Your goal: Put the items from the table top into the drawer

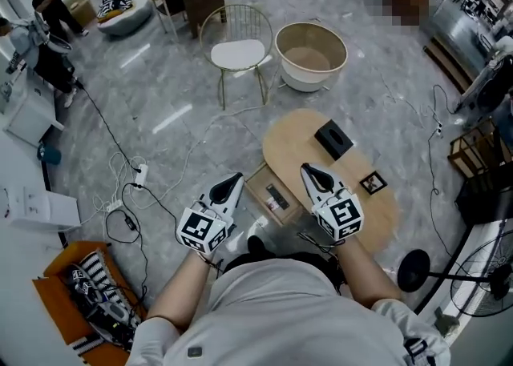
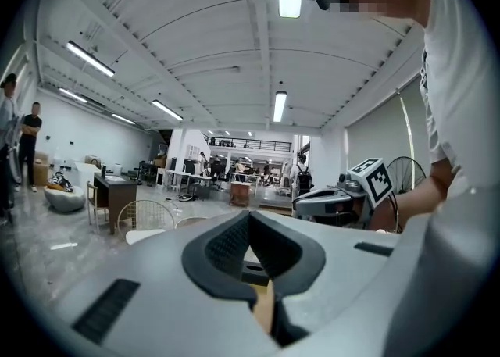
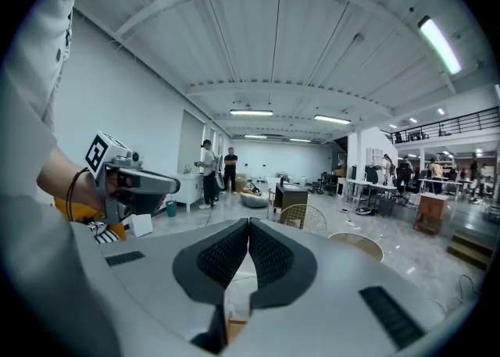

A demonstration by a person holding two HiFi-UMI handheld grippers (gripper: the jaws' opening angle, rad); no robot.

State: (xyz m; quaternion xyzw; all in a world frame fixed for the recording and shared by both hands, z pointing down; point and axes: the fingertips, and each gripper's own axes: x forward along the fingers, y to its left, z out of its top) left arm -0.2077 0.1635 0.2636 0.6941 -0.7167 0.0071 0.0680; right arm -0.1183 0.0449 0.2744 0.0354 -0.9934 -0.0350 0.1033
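Grey-and-white left gripper (image 1: 234, 178) is held up, its jaws pressed together on nothing. Just right of it, an open tan drawer (image 1: 260, 186) juts from the left edge of the wooden tabletop (image 1: 298, 138), with something dark inside. The right gripper (image 1: 309, 170) has its jaws closed and empty. A black box (image 1: 333, 138) lies near the tabletop's far edge, and a square marker card (image 1: 373, 183) sits toward its right edge.

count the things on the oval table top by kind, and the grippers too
black box: 1
square marker card: 1
grippers (left gripper, right gripper, both shut and empty): 2
total: 4
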